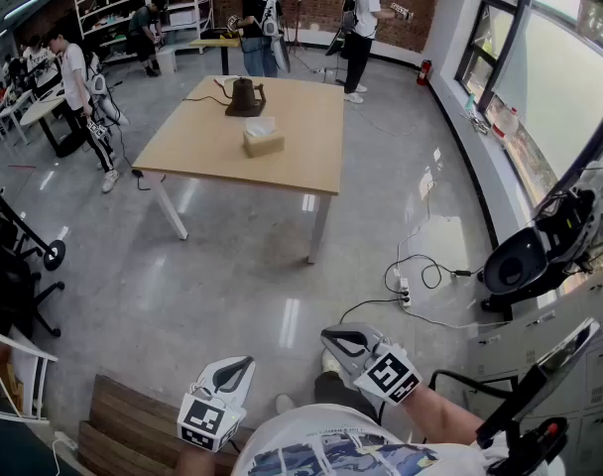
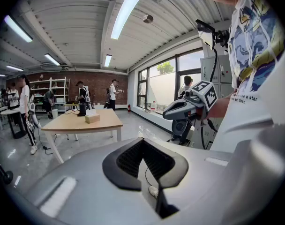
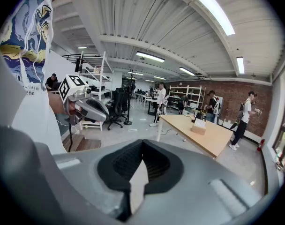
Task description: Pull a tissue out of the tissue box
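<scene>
Left tool (image 1: pixel 240 367) and right tool (image 1: pixel 339 341) were closed, empty, carried near the body, well apart from the tissue box (image 1: pixel 264 139) on the surface (image 1: pixel 292 162), seemingly awaiting approach

The left gripper (image 1: pixel 234 370) and right gripper (image 1: pixel 343 341) sit side by side, tilted slightly downward, left jaws together, right apparently closed too.

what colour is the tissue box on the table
Tan tissue box, white tissue on top; best in the head view.
</scene>
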`<control>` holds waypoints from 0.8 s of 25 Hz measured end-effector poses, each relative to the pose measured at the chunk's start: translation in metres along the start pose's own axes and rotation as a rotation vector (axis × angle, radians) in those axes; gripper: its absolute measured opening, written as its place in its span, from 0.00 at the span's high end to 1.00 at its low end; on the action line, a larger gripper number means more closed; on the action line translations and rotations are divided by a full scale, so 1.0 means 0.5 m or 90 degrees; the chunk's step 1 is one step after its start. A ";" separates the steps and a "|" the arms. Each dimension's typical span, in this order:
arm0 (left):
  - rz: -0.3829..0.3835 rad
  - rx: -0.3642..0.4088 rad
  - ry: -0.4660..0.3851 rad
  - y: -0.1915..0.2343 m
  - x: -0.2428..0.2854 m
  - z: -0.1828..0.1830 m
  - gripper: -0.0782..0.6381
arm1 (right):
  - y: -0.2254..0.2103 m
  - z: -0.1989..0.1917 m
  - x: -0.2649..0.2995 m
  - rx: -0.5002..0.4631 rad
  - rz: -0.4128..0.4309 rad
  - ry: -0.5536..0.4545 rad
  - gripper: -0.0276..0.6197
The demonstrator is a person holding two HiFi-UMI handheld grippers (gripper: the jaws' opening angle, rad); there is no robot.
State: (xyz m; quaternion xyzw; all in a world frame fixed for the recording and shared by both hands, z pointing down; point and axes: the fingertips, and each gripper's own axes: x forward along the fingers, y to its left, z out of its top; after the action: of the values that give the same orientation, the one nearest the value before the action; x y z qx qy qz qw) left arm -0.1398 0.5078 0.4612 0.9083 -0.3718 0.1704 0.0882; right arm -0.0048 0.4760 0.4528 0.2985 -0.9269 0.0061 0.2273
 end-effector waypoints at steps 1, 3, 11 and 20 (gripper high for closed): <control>-0.003 0.001 -0.001 -0.002 0.002 -0.001 0.88 | 0.001 -0.003 -0.003 0.000 -0.003 0.001 0.95; -0.009 0.003 -0.003 -0.005 0.006 -0.003 0.88 | 0.001 -0.007 -0.007 0.001 -0.009 0.002 0.95; -0.033 0.005 -0.010 -0.006 0.026 0.016 0.88 | -0.024 -0.001 -0.001 0.009 -0.015 0.003 0.95; -0.034 0.009 -0.002 0.036 0.099 0.052 0.88 | -0.091 0.000 0.032 0.032 -0.001 -0.004 0.95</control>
State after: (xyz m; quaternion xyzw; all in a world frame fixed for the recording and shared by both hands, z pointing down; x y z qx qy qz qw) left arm -0.1135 0.4557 0.4562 0.9186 -0.3466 0.1694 0.0855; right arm 0.0092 0.4297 0.4539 0.3050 -0.9269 0.0287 0.2170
